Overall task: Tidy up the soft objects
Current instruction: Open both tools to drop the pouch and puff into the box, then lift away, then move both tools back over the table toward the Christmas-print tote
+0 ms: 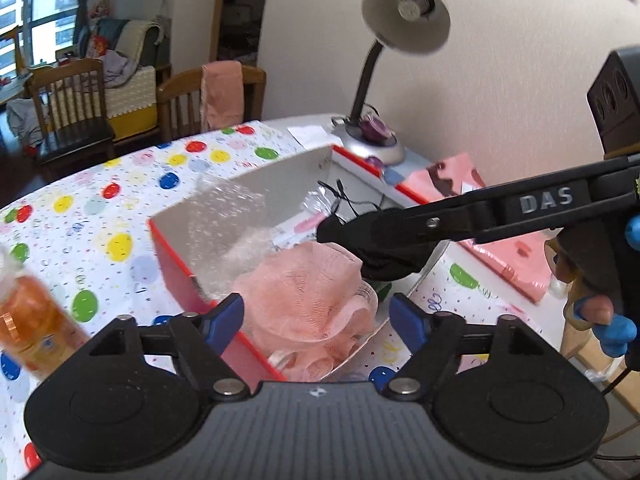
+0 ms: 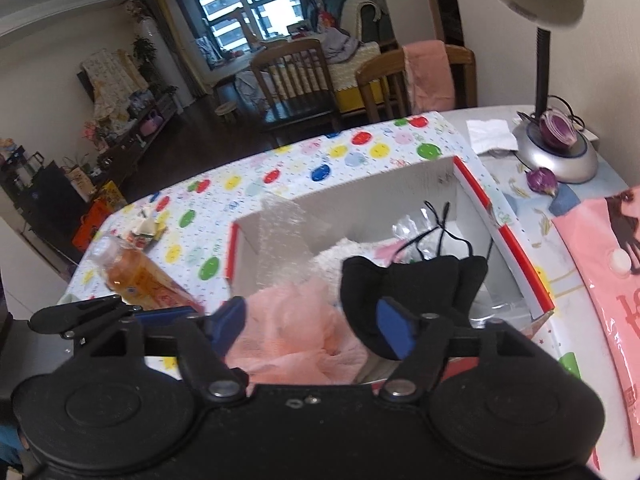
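Risk: if I pull away now, the black mask (image 2: 412, 280) may snag my right gripper (image 2: 316, 320) (spread wide).
Left gripper (image 1: 316, 316): spread, empty, over the box (image 1: 176, 272).

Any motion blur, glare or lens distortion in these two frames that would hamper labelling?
Left wrist view: orange bottle at the left edge is smeared, lamp shade slightly soft, table edge bowed by the fisheye. Right wrist view: sharper overall; window blown out; glare streaks on the pink plastic bag; box walls curve.

Black grippers (image 1: 316, 314), blue pads (image 1: 404, 318), "DAS" lettering.
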Motion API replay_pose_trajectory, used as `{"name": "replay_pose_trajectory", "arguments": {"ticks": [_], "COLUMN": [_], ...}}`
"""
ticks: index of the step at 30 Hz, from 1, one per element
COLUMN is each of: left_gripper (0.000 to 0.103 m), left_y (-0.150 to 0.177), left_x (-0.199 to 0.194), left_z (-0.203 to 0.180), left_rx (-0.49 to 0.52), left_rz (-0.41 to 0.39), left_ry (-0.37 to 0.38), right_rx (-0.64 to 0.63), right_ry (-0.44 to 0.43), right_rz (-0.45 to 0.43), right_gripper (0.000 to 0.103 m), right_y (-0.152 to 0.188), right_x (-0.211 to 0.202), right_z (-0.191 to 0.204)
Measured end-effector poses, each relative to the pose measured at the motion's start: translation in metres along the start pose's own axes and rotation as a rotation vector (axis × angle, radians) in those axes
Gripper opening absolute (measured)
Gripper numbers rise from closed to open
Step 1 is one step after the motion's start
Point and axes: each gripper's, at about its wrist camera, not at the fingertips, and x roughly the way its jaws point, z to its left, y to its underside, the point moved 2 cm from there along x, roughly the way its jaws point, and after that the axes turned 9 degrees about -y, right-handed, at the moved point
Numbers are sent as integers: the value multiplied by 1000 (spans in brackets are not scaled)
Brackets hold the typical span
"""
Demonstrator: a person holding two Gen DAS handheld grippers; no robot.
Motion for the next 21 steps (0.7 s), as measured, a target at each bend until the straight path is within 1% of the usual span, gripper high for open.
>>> {"name": "replay_pose_trajectory", "arguments": {"ticks": [2, 3, 4, 6, 8, 11, 13, 14, 15, 18, 21], "left_gripper": [82, 82, 82, 89, 90, 90, 94, 100, 102, 102, 102], "left_y": [2, 3, 3, 5, 5, 8, 10, 12, 13, 15, 15], "left_x": [-13, -19, -25, -34, -44, -59, -71, -76, -82, -99, -116], "left_z": [8, 12, 16, 25, 35, 51, 65, 73, 83, 113, 148], "left_rx": [-18, -32, -47, -76, -97, -105, -110, -114, -120, -138, -152], "left_rz": [-23, -25, -30, -44, -54, -76, -88, -95, -103, -119, -136], "left_ry": [-3, -6, -6, -12, -21, -19, -33, -35, -36, -48, -75], "right_rx": [-8, -16, -30, -56, -64, -66, -66, -66, -67, -69, -74], "right_ry": [-16, -24, -31, -27, -34, -41, -55, -60, -65, -79, -84], "right_rz": [-7, -12, -14, -16, -18, -24, -32, -35, -38, -37, -33], "right_gripper": [84, 88, 91, 92, 95, 96, 98, 98, 98, 99, 99], "right_y": [-1, -2, -4, -6, -8, -12, -16, -17, -19, -23, -27], "right_x": [-6, -10, -13, -18, -22, -27, -28, -28, -27, -22, -14], "right_z": [7, 12, 17, 26, 33, 44, 52, 58, 63, 80, 103]}}
